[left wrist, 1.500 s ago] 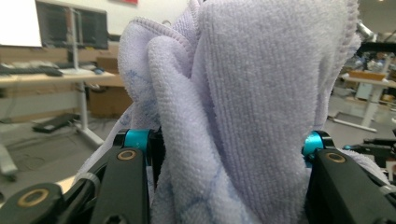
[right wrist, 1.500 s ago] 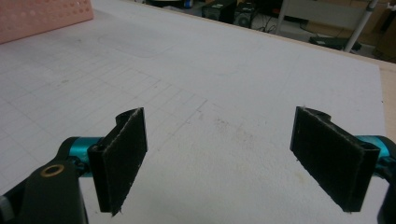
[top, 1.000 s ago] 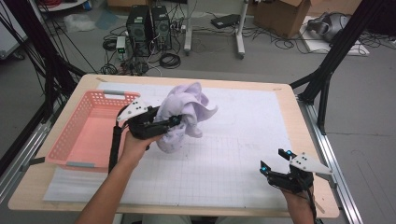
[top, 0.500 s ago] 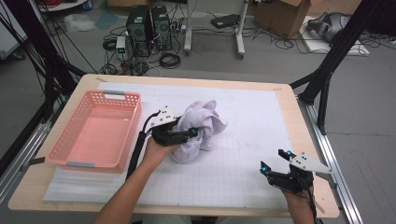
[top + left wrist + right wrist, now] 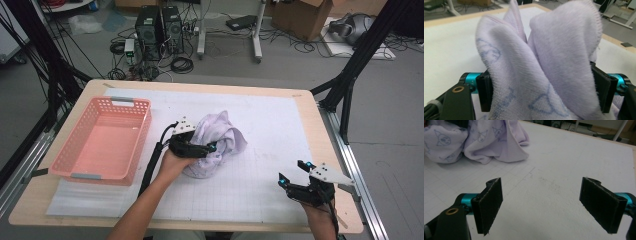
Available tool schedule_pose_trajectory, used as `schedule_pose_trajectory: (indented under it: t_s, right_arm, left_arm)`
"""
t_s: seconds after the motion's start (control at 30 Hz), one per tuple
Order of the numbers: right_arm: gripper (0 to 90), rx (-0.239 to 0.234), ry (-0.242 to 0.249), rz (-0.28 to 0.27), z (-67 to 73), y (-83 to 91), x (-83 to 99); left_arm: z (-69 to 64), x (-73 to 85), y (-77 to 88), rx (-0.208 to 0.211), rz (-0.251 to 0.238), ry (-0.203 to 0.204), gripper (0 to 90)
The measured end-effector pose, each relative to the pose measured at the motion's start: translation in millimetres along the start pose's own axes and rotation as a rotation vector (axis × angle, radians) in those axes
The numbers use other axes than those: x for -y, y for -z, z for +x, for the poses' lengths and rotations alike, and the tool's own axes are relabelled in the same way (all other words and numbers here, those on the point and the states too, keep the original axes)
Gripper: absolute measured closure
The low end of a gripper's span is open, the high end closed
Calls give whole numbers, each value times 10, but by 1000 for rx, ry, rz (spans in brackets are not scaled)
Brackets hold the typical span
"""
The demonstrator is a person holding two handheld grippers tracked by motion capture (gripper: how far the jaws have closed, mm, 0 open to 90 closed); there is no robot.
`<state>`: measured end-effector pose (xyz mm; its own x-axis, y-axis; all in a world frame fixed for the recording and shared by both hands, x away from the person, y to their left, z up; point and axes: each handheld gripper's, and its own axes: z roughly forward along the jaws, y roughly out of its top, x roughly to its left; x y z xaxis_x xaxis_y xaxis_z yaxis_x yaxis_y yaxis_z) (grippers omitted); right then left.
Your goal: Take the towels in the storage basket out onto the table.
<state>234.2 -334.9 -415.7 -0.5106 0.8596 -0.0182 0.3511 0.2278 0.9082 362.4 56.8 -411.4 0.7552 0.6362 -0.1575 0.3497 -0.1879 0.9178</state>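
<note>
Purple towel (image 5: 220, 142) lies bunched mid tabletop (image 5: 280, 120), beside the pink basket (image 5: 102, 142); it looks soft, light and floppy; left tongs (image 5: 202, 148) have just been opening, cloth between; right tongs (image 5: 295, 176) apart, empty; pinch a thick fold.

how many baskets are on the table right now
1: a pink basket sits on the table's left side, beside the crumpled lilac towel. None seems hidden.

Right gripper (image 5: 540, 205): jaws wide apart, nothing between | lilac towel (image 5: 481, 140) crumpled beyond, upper left | white gridded mat (image 5: 564, 160) beneath
</note>
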Motion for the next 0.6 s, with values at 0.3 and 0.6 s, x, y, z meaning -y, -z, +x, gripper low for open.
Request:
schedule_pose_trajectory:
  t_s: [0.3, 0.6]
  right_arm:
    - [173, -3, -3, 8, 18, -16, -2]
    - [173, -10, 7, 11, 59, -23, -5]
  left_arm:
    - [-48, -16, 423, -71, -91, -35, 212]
    - [-87, 304, 778, -69, -145, -7, 219]
